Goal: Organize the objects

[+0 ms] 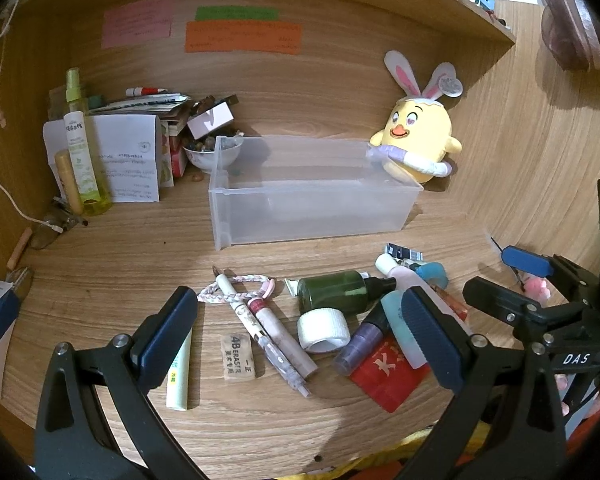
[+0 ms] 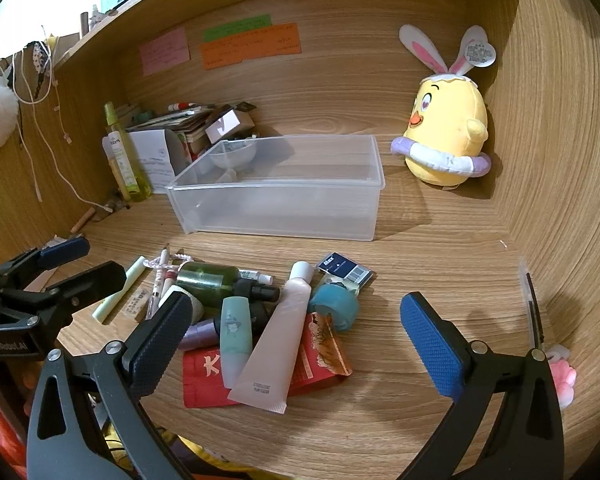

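Note:
A clear plastic bin [image 1: 312, 196] stands empty on the wooden desk; it also shows in the right wrist view [image 2: 284, 196]. In front of it lies a pile of small items: a green bottle [image 1: 336, 292], a white tape roll [image 1: 324, 330], an eraser [image 1: 238, 356], pens [image 1: 276, 332], a red packet [image 2: 256, 376], a pale pink tube [image 2: 280, 344] and a teal bottle [image 2: 236, 340]. My left gripper [image 1: 300, 336] is open above the pens and tape roll. My right gripper [image 2: 300, 348] is open above the pink tube. Both are empty.
A yellow chick plush [image 2: 448, 136] sits at the back right corner. Bottles [image 1: 80, 152], papers and a bowl [image 1: 212, 154] crowd the back left. Sticky notes [image 1: 240, 32] hang on the back wall. The desk's side wall [image 2: 560, 160] rises on the right.

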{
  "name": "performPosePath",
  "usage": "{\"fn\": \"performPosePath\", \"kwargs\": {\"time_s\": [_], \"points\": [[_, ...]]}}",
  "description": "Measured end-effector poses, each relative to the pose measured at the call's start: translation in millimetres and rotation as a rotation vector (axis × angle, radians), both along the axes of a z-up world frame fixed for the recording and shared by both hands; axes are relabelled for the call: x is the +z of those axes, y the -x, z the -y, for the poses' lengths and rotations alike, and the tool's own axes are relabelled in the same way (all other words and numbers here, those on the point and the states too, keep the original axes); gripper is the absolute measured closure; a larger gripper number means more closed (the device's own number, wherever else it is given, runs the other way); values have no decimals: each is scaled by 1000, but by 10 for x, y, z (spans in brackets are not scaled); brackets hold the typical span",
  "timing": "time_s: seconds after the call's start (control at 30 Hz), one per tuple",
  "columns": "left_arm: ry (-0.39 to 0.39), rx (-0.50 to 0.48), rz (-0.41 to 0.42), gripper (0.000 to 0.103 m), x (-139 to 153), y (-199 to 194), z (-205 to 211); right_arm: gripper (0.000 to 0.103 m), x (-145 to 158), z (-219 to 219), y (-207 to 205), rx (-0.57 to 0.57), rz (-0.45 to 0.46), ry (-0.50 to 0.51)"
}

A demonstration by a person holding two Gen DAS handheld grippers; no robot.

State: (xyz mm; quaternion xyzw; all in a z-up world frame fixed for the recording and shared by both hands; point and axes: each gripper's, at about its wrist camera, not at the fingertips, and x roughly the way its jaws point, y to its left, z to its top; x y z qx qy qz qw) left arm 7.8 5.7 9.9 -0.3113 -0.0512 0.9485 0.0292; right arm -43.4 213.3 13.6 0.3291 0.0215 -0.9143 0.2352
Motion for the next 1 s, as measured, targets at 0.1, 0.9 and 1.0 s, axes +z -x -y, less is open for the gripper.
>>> {"fn": "performPosePath", "kwargs": {"time_s": [0.1,0.9,1.0], "points": [[2,-5,4,0,-15,6,-17,0,-22,-1,15,0,-1,-6],[-70,141,158,36,-480,168,751,44,-230,-151,246,-15,66,-80],[-53,153,200,42,-608,204,795,50,-299,-56,227,12,55,-108]]}}
